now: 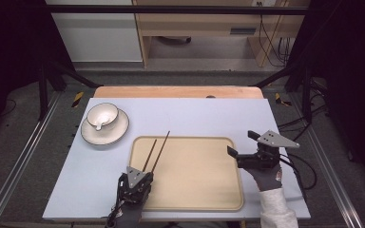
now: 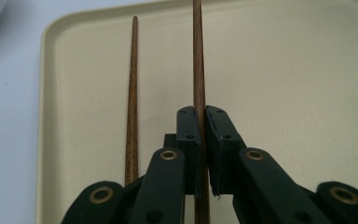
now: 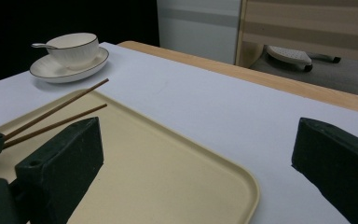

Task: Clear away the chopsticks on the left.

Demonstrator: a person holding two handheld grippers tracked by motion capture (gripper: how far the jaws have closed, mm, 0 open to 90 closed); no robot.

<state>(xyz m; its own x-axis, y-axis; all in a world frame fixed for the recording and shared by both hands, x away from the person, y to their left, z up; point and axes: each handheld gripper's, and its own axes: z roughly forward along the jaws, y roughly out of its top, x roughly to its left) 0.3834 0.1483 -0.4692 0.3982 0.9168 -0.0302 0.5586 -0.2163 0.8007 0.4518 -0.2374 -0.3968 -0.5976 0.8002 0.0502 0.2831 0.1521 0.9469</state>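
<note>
Two brown wooden chopsticks lie along the left part of a beige tray (image 1: 195, 175). My left gripper (image 1: 145, 175) is at the tray's near left and is shut on the near end of the right chopstick (image 2: 198, 56), whose tip reaches past the far rim (image 1: 166, 138). The other chopstick (image 2: 132, 93) rests loose on the tray (image 2: 284, 93) just left of the jaws. My right gripper (image 1: 242, 143) hovers open over the tray's right edge with nothing between its jaws. Its own view has the gripper (image 3: 196, 154) above the tray corner (image 3: 168, 163) and both chopsticks (image 3: 56, 109) at left.
A white cup (image 1: 101, 115) with a spoon in it stands on a white saucer (image 1: 111, 133) at the table's back left, also seen as cup (image 3: 72, 46) from the right gripper. The pale blue tabletop (image 1: 195, 116) ends at a wooden strip behind.
</note>
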